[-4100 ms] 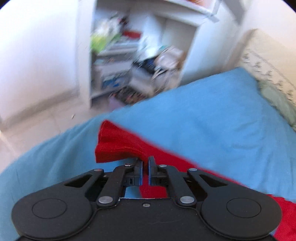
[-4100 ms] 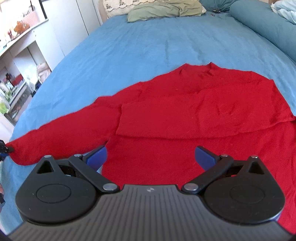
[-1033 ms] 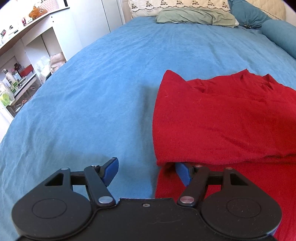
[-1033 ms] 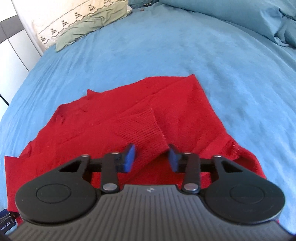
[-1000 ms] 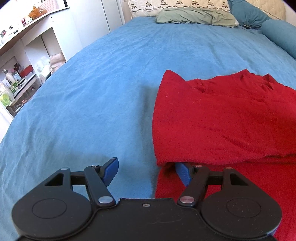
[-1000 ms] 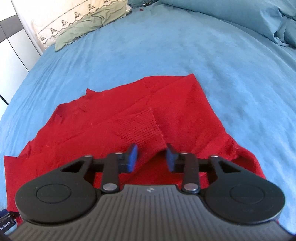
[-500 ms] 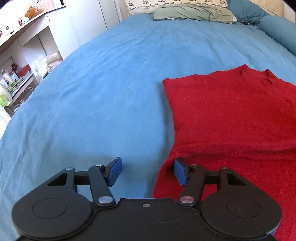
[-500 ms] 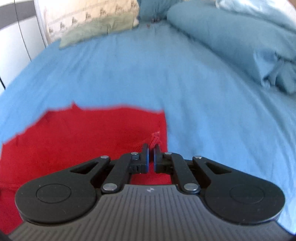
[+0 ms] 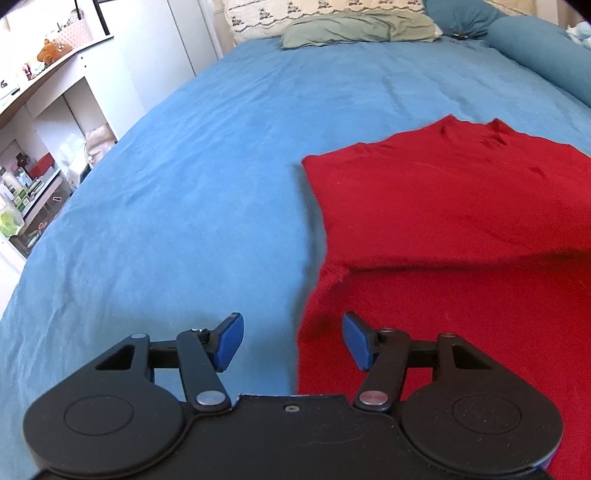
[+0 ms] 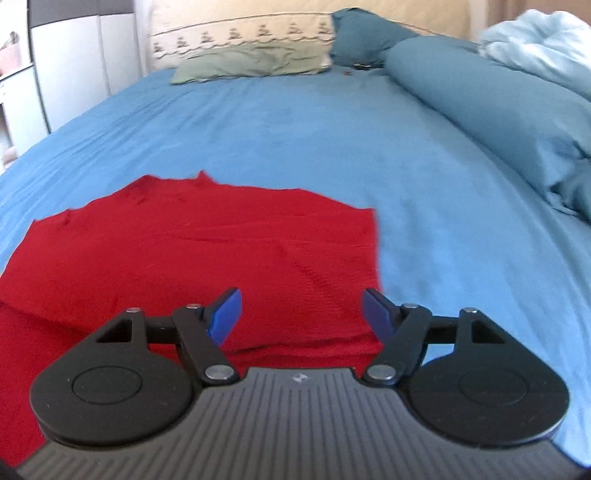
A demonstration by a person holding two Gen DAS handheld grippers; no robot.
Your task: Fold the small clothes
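Observation:
A red knit garment lies on the blue bed, its sides folded in over the body. In the right wrist view the garment fills the lower left. My left gripper is open and empty, just above the garment's lower left edge. My right gripper is open and empty, over the garment's right folded edge, with its right finger above the blue sheet.
The blue bed sheet spreads all around. Pillows lie at the headboard. A rolled blue duvet lies along the right. White shelves with clutter stand left of the bed.
My right gripper was shut on the garment's sleeve half a second ago; it has let go and now stands open. The left gripper stays open and has drawn back slightly.

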